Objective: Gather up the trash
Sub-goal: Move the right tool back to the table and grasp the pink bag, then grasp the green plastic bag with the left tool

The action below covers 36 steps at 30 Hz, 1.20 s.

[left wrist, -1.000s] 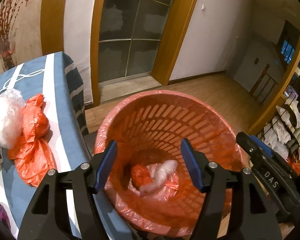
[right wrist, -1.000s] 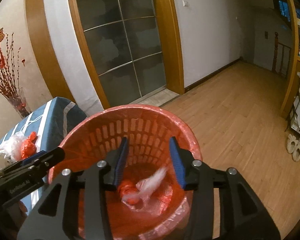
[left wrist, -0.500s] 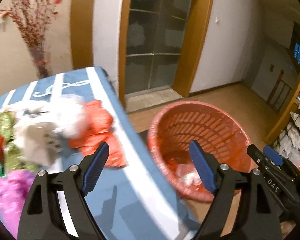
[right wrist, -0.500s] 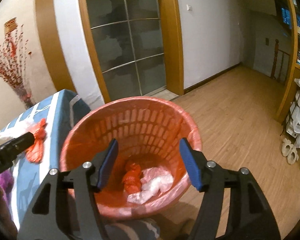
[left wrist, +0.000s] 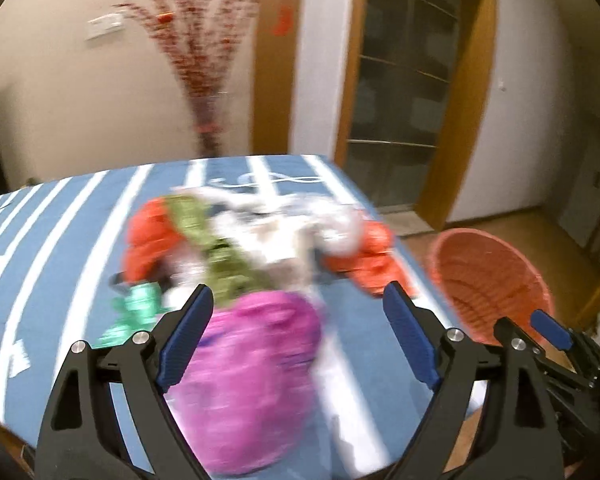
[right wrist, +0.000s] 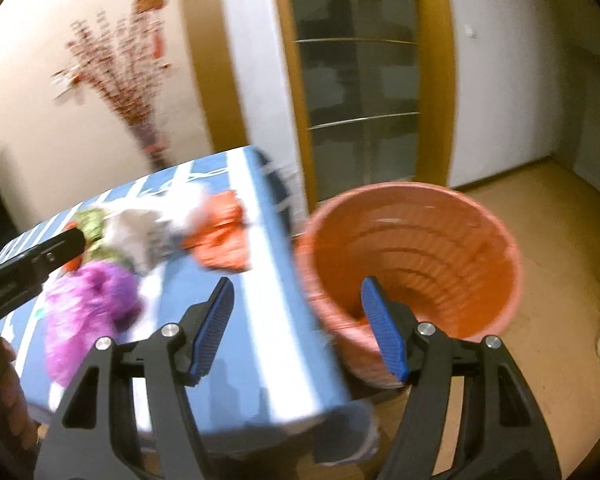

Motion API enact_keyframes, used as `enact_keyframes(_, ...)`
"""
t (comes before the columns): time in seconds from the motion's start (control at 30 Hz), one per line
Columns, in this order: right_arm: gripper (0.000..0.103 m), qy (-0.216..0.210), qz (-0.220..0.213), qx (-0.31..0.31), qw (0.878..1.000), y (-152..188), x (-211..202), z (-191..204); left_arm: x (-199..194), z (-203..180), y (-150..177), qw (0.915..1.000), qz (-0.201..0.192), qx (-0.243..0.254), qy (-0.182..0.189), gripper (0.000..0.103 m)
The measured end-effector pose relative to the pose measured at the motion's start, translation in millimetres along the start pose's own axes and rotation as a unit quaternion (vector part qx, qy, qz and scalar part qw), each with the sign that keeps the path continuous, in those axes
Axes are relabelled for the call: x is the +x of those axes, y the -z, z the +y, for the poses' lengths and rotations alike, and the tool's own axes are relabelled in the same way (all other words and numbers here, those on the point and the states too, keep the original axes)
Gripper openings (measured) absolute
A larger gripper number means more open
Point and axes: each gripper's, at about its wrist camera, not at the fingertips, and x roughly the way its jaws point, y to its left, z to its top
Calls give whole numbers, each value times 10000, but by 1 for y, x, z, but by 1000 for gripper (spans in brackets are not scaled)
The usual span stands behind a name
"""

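Observation:
A pile of crumpled trash lies on the blue striped table [left wrist: 60, 240]: a magenta bag [left wrist: 256, 372], a green wrapper [left wrist: 220, 256], orange bags [left wrist: 368, 260] and white plastic [left wrist: 284, 232]. My left gripper [left wrist: 298, 344] is open and empty, above the magenta bag. The orange basket [right wrist: 416, 256] stands on the floor right of the table. My right gripper [right wrist: 300, 336] is open and empty, over the table's right edge beside the basket. The magenta bag [right wrist: 88, 304] and orange bag [right wrist: 224, 236] also show in the right wrist view. Both views are blurred.
A vase of red branches [left wrist: 204, 80] stands behind the table by the wall. A glass door with a wooden frame [right wrist: 360, 80] is behind the basket. Wooden floor [right wrist: 560, 320] extends to the right.
Both grippers swung left from over the basket to the table. The trash pile is now in front of the left gripper. Both grippers stay open.

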Motion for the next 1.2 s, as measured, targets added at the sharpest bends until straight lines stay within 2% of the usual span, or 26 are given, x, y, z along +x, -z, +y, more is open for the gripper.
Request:
enact_keyframes(0.17,65,-439,199,-403,9980,8,11,57,-5,59,17,9977,23,-389,-557,87)
enact_keyframes(0.33,65,-829,363,-580,9942,11,22,104,-10,111,32,9920,123,-836,-935,87)
enact_keyframes(0.5,65,-1124,519,-492,9911,7,33,134,-11,146,40,9873,154,-1123,-1112,87)
enact_keyframes(0.67,65,-1068,859,-563,9890,15,57,154,-10,159,47,9854,226,-1266,-1118,87)
enact_keyframes(0.73,53,-1078,1050,-613,9867,21,66,156,-8,161,49,9854,254,-1276,-1096,87)
enact_keyframes(0.77,38,-1077,1122,-652,9857,23,69,157,-7,161,50,9855,272,-1277,-1084,87)
enact_keyframes(0.83,28,-1068,1149,-778,9845,27,70,157,-6,160,52,9856,299,-1286,-1054,87)
enact_keyframes(0.9,13,-1067,1088,-880,9844,28,66,156,-5,159,53,9860,324,-1294,-1006,87)
enact_keyframes(1.0,8,-1047,971,-855,9861,24,56,148,-3,153,54,9870,356,-1279,-911,87)
enact_keyframes(1.2,6,-883,694,-682,9913,16,38,123,3,135,55,9901,437,-1156,-666,87)
